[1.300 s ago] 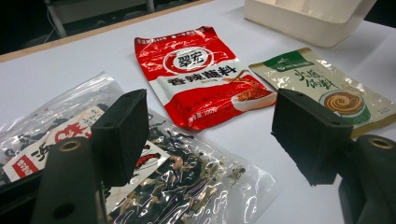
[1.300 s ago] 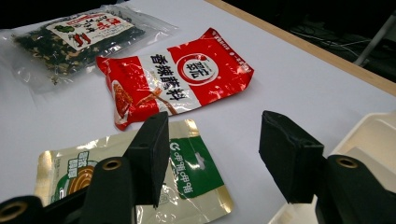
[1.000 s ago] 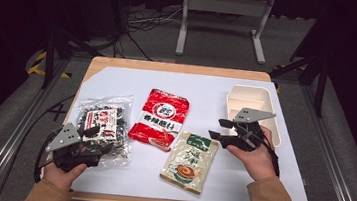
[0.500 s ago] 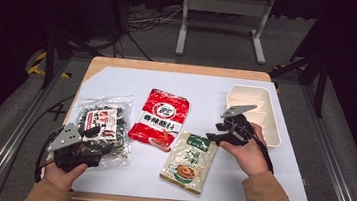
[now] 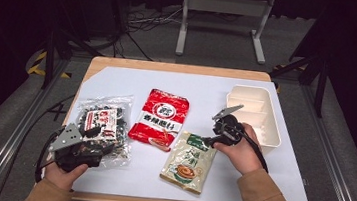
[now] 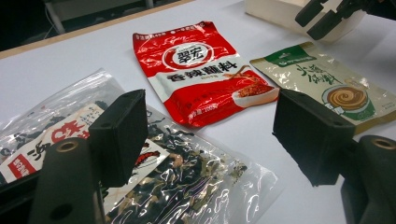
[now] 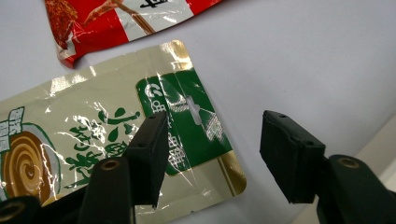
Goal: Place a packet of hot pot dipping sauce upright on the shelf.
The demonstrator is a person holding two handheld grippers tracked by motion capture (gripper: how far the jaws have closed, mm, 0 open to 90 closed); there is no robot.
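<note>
My left tool [image 5: 93, 133] rests at the near left of the desk [image 5: 118, 81], jaws apart and empty, over the clear bag of dark dried seaweed [image 5: 108, 128]. It is idle.

My right tool [image 7: 210, 154] hangs low over the green-and-gold soup-mix sachet [image 5: 189, 161], which lies flat at the near middle of the desk, its header end toward the far side. Jaws have just been opening and stand wide, holding nothing; the sachet's top right corner lies beneath the gap, no pad on it.

Handling, as I judge it: light, thin, glossy film, floppy, likely slippery. Flat to the desk, so little edge to catch. Best hold is the sealed header [image 7: 187, 123] by the hang slot, where the film is stiffest and no contents bulge; pinch at the corner and peel up.

Beyond it, the red seasoning packet [image 5: 160, 118], its near edge close to the sachet's header. Far right, the cream divided tray [image 5: 255, 116], empty.
</note>
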